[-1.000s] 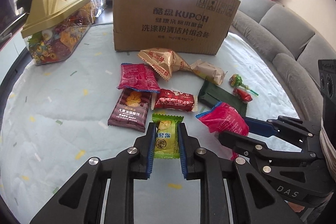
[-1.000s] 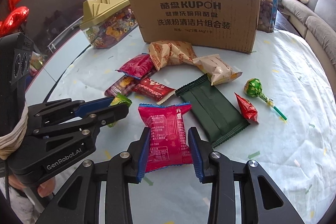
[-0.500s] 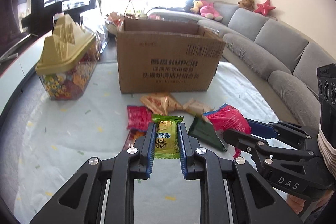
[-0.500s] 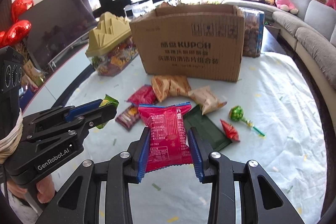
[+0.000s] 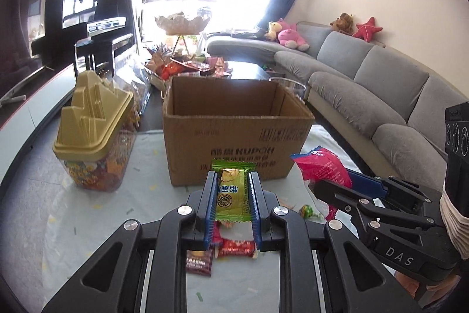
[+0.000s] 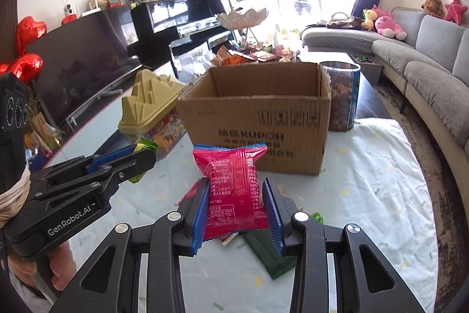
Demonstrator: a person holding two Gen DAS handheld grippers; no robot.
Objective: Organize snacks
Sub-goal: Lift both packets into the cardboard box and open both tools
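Left gripper pinching green-yellow packet; right gripper pinching puffy magenta packet.

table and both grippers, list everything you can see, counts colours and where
cardboard box: 1, brown, open, centre of table
candy jar: 1, clear with gold lid, left of box
nut jar: 1, clear, right of box
green packet: 1, in left gripper
pink packet: 1, in right gripper
loose snacks: several, red, brown, dark green, on white cloth
sofa: 1, grey, right
left gripper: black, blue pads, shut
right gripper: black, blue pads, shut
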